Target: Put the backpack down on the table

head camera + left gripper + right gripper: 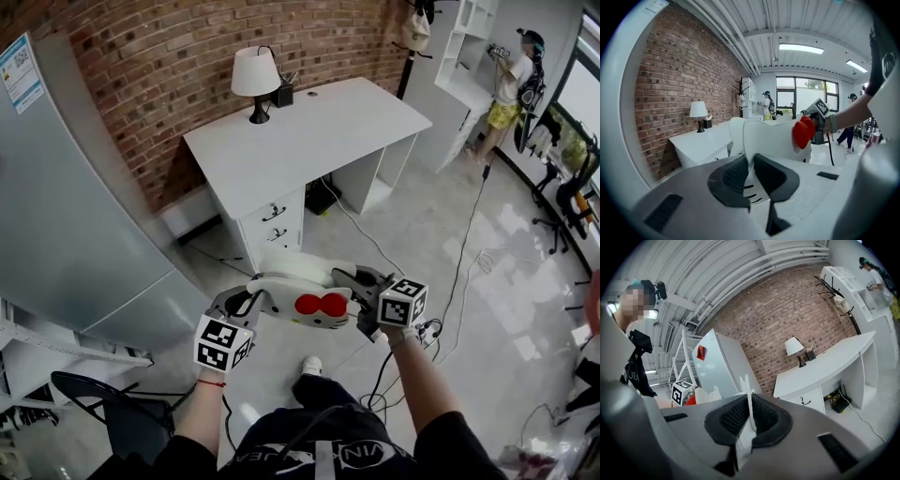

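A white table [323,131] with drawers stands on a pale glossy floor [511,309], its back edge along a brick wall [159,84]. At the back left corner a lamp [255,77] stands upright, a small dark box [283,94] just beside it. Cables [466,251] trail across the floor.

Brick wall [169,75] at the back. Lamp [256,80] on the desk [309,131], rear-left corner, with a small black box [284,94] just beside it. Fridge [66,216] left of the desk. Coat rack [412,37] and white shelving [464,37] far right, person [511,84] standing near the shelving. Cables [459,281] run across the floor [506,309]. Black chair [112,408] bottom left.
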